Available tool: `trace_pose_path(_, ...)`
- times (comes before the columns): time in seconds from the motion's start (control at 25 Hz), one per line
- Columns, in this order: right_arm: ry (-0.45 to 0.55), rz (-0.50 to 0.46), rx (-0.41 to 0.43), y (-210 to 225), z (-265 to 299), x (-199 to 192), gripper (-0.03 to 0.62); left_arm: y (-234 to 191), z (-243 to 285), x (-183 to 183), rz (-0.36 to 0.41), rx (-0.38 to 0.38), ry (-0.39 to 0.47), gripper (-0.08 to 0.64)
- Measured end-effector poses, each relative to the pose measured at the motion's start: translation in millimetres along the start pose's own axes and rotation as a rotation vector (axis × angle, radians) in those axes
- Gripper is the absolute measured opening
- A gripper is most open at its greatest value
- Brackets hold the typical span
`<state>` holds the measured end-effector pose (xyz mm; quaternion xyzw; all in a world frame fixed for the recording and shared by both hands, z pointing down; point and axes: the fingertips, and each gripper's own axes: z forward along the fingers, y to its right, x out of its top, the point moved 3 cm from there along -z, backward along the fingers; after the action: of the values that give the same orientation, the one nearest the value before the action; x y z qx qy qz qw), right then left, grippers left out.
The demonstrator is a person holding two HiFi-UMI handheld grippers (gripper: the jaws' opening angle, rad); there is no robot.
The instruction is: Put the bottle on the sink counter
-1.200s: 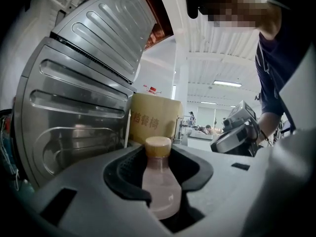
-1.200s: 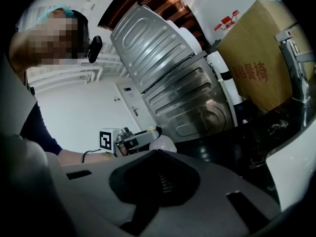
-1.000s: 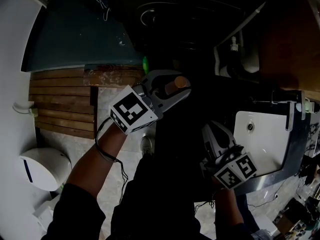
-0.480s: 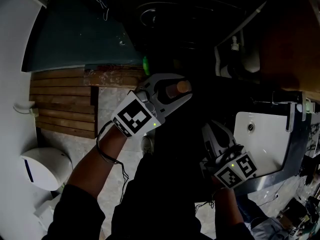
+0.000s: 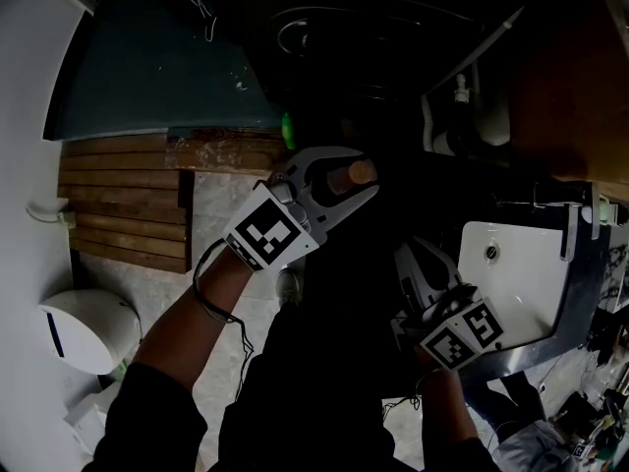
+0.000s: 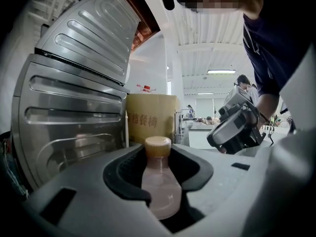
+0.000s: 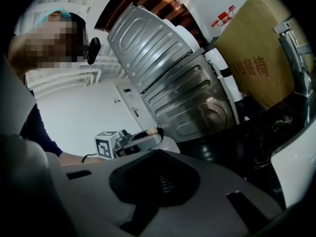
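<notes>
A small bottle of pinkish liquid with a tan cap is held in my left gripper, in the middle of the head view. In the left gripper view the bottle stands upright between the dark pads, and my left gripper is shut on its body. My right gripper hangs lower right, shut with nothing in it; in its own view the right gripper has its jaws meeting. The white sink basin lies to the right of my right gripper.
A white toilet sits at lower left beside wooden slats. Pipes run at upper right. A ribbed metal panel and a cardboard box stand ahead of the left gripper. A person bends over behind.
My left gripper has rolled slightly with the bottle still in it. The right gripper has kept still.
</notes>
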<state>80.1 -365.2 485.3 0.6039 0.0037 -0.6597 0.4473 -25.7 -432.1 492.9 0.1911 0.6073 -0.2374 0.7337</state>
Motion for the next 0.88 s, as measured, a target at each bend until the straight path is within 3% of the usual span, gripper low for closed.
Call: trace_pose_path(0.88,0.022,-0.017,0.001,-15.5,-10.0,12.2,0.025,-0.1,-10.5,13.1,0.009,0.022,-0.003,0.167)
